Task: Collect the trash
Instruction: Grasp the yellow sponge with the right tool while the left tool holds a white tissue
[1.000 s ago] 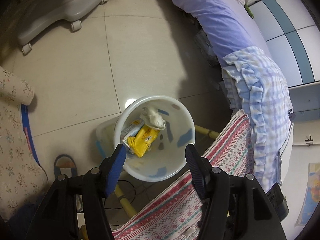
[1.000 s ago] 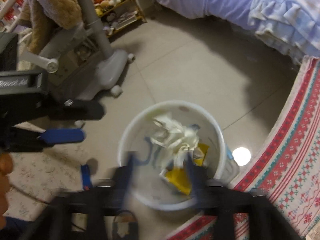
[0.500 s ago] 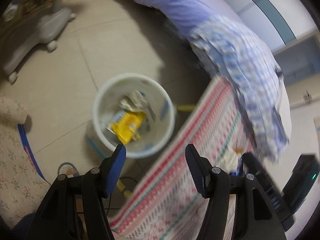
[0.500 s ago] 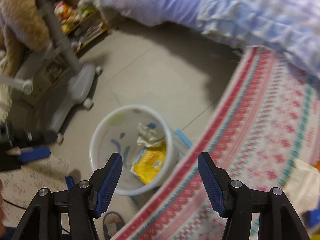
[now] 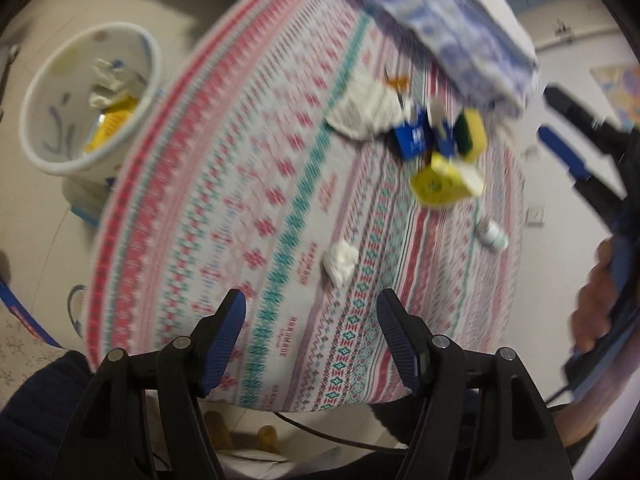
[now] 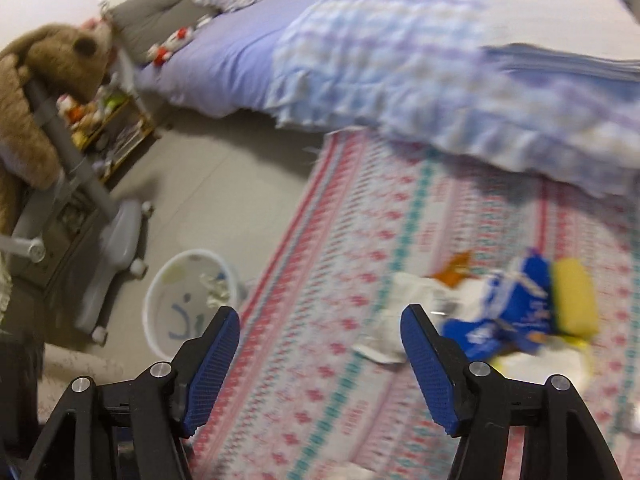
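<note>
- Left tool [image 5: 311, 316]: jaws spread wide, nothing between them. It hangs above the patterned cloth [image 5: 256, 184] covering the desk.
- Right tool [image 6: 320, 332]: jaws spread wide, nothing held. It also hangs above the cloth [image 6: 360, 232]. In the left view, the right tool [image 5: 576, 152] shows at the far right edge, with the hand [image 5: 596, 304] gripping its handle.
- Bin [image 5: 36, 92]: white, stands on the floor off the cloth's edge, ahead and far to the left of the left tool. It holds a tissue [image 5: 106, 88] and a yellow wrapper [image 5: 114, 120]. In the right view, the bin [image 6: 154, 300] sits ahead and to the left of the right tool's left finger [image 6: 212, 364].
- Small tissue [image 5: 340, 260]: lies on the cloth just ahead of the left tool, slightly right of its centre line.
- Large tissue [image 5: 364, 108]: lies farther ahead of the left tool, near the quilt [image 5: 452, 28]. In the right view, this tissue [image 6: 408, 292] sits just ahead of the right tool's right finger [image 6: 428, 364].
- Trash pile: just right of the large tissue. It includes a blue packet [image 5: 412, 140], a yellow sponge [image 5: 472, 132] and a yellow box [image 5: 436, 184]. In the right view, the blue packet [image 6: 512, 308] and sponge [image 6: 572, 300] lie ahead and to the right of the right tool; blur hides finer detail.
- Small bottle [image 5: 492, 232]: lies on the cloth nearer than the pile, ahead and right of the left tool.
- Bed [image 6: 360, 48]: lies beyond the cloth, the quilt [image 6: 460, 92] hanging over its near edge.
- Plush toy [image 6: 44, 80]: far left of the right tool.
</note>
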Action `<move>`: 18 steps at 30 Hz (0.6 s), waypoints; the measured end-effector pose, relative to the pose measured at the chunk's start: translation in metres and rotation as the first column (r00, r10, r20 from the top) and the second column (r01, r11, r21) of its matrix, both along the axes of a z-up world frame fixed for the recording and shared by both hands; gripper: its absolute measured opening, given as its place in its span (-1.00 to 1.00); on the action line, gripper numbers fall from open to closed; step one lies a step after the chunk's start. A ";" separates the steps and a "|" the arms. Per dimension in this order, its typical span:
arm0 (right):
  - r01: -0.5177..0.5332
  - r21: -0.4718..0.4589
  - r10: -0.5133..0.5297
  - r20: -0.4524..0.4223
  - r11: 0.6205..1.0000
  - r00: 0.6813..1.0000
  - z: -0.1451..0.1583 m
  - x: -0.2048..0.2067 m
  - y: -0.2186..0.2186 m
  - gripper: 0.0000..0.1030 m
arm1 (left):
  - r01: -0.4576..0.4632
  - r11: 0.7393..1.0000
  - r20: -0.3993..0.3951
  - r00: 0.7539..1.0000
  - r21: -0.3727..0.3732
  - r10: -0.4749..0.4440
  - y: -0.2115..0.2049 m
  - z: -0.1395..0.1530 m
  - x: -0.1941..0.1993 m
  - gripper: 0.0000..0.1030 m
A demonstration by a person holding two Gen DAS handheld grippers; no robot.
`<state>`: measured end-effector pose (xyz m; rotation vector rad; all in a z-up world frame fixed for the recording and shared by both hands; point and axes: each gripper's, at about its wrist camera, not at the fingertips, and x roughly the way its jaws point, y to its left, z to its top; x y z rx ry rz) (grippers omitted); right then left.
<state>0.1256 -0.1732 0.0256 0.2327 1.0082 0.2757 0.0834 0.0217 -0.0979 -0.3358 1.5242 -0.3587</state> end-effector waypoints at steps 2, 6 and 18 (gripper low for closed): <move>0.031 -0.011 -0.032 -0.006 0.999 0.999 0.000 -0.005 -0.023 0.40 | 0.025 0.999 -0.001 1.000 0.027 -0.025 -0.020 -0.014 -0.002 0.37; 0.090 -0.026 -0.091 -0.034 0.996 0.995 -0.007 -0.009 -0.055 0.40 | 0.055 0.996 0.009 0.998 0.076 -0.056 -0.049 -0.036 -0.002 0.37; 0.210 -0.071 -0.217 -0.109 0.975 0.970 -0.038 -0.007 -0.128 0.40 | 0.124 0.975 0.058 0.989 0.185 -0.136 -0.086 -0.068 0.002 -0.69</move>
